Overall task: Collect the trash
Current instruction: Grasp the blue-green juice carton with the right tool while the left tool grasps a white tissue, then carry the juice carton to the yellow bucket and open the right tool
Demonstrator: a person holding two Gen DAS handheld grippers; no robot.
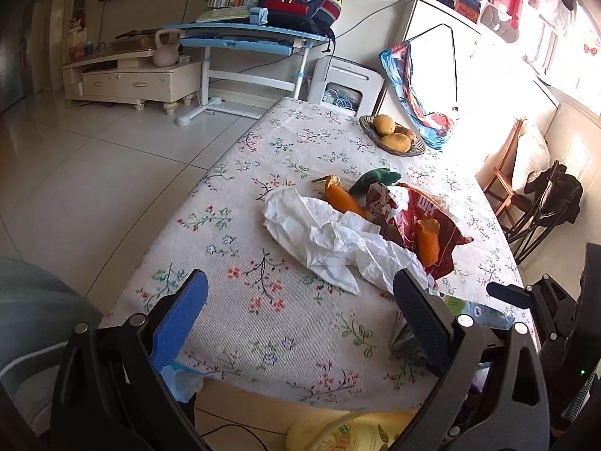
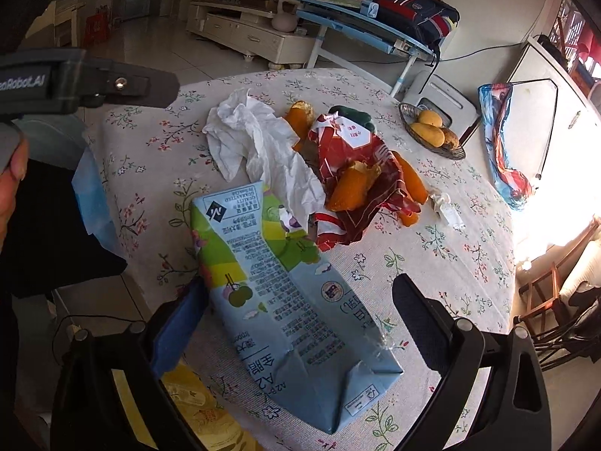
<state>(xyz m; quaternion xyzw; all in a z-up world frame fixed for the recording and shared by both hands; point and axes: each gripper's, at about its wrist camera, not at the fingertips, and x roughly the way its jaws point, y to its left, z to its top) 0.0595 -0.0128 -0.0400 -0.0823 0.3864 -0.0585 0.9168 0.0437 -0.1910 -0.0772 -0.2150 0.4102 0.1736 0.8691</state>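
Tissue [image 1: 330,240], crumpled and white, lies ahead of the left gripper [image 1: 300,312] in the left wrist view, up the floral tablecloth [image 1: 240,173] and a little toward the right finger, with nothing between the spread jaws but bare cloth. Behind the tissue sit a red snack bag [image 1: 424,218] and orange peel pieces [image 1: 345,199], farther from the tips. Just beyond the right finger a corner of the milk carton [image 1: 477,310] shows, with the tip of the right gripper past it, so the left tongs are well short of any trash

Carton is the matter in the right wrist view: the flattened milk carton [image 2: 285,285] lies between the fingers of the right gripper [image 2: 300,300], its long axis running from near the camera away toward the tissue [image 2: 263,146], slanted to the left. The left finger seems to touch its left edge; the right finger stands apart from its right edge, so the jaws are wide and not yet pinching. The left gripper's finger juts in at upper left, far from the carton. By my reading the right hand is the nearer one, and closing across the carton's short width looks like the next call
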